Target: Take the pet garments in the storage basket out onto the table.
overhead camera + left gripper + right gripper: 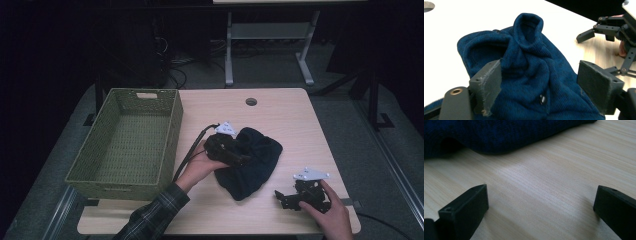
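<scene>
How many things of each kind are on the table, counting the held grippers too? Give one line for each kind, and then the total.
Woven green basket: 1
Dark blue knitted garment: 1
Hand-held grippers: 2, the left gripper with its jaws open over the garment, the right gripper with its jaws open over bare wood
Total: 4

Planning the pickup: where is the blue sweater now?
In the high view the blue sweater lies mid-table, right of the wicker basket, with the open left tool over its left edge.
</scene>
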`<state>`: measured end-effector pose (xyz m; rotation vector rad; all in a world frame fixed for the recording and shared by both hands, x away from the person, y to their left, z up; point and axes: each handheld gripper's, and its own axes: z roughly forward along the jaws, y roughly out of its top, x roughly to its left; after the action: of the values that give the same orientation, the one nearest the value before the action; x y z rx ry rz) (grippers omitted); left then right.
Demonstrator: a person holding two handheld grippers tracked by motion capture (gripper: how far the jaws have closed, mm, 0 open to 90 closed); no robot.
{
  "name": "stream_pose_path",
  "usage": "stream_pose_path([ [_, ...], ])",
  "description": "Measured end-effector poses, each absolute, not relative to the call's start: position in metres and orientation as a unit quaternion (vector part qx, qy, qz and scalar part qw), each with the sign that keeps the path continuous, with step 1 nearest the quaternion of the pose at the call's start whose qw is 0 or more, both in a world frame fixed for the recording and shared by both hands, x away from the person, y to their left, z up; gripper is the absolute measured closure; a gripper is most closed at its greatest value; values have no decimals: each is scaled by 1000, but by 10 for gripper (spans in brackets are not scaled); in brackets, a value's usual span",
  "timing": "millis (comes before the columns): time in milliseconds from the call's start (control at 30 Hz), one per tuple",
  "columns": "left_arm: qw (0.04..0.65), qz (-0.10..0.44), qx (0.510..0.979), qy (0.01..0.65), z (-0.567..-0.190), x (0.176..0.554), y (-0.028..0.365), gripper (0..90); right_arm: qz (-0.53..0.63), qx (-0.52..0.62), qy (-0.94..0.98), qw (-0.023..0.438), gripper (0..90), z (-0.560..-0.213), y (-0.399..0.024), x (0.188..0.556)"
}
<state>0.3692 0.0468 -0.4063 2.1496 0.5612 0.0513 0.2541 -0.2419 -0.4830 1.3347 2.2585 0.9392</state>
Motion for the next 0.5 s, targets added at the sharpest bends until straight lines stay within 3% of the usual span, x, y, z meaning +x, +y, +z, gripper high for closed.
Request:
stream_pose_path([
  [500,442,42,861,247,-413,330,85,152,332,471,798,177,0,-483,-242,254],
])
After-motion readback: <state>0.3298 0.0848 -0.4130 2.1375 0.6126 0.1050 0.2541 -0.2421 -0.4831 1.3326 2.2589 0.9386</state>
